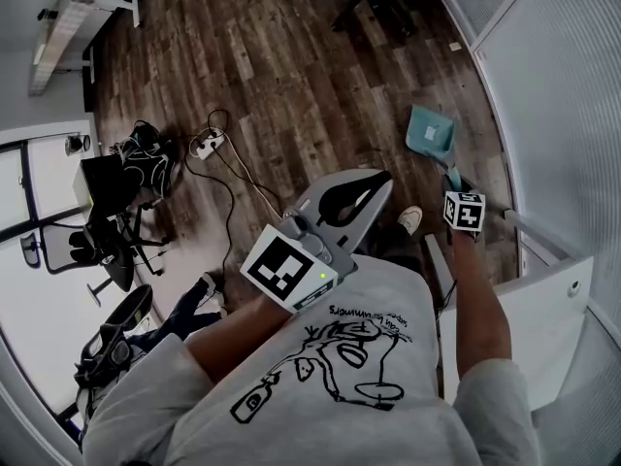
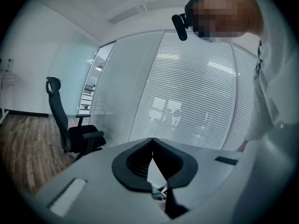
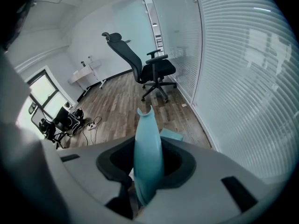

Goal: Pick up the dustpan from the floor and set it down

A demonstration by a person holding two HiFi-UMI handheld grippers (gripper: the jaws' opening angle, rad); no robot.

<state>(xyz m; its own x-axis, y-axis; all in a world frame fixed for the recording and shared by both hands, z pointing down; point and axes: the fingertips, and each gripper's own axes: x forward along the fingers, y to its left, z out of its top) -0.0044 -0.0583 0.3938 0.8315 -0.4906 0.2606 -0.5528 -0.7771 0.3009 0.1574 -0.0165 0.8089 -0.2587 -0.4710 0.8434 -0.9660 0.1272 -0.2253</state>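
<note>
Task thing: teal plastic dustpan [image 1: 430, 132], at about 2 o'clock in the head view, over the dark wood-plank floor [image 1: 281, 56] and close beside the frosted glass wall with white slats [image 1: 553, 95].
Dustpan parts: a flat square pan and a long narrow handle [image 3: 148, 157] of the same teal.
Long axis, head view: runs from the right claw [image 1: 453, 184] toward about 11 o'clock, handle end at the claw and pan end farthest from the person.
Long axis, right gripper view: the handle stands nearly straight toward 12 o'clock between the jaws. Its notched tip shows past them, and a corner of the pan peeks out just right of it, at about 1 o'clock.
Contact with floor: cannot tell whether the pan touches the planks or hangs just clear.
Right claw: closed on the dustpan handle, a pad pressing on each side, and angled steeply downward.
Left claw [image 2: 152, 141]: jaws together with their tips touching and nothing between them. It sits near the middle of the head view, well apart from the dustpan at about 8 o'clock of it.
Surroundings: a black office chair [image 3: 145, 69] stands on the floor at 12 o'clock in the right gripper view. Black cables with a white power strip [image 1: 206, 146] lie at 10 o'clock in the head view.
</note>
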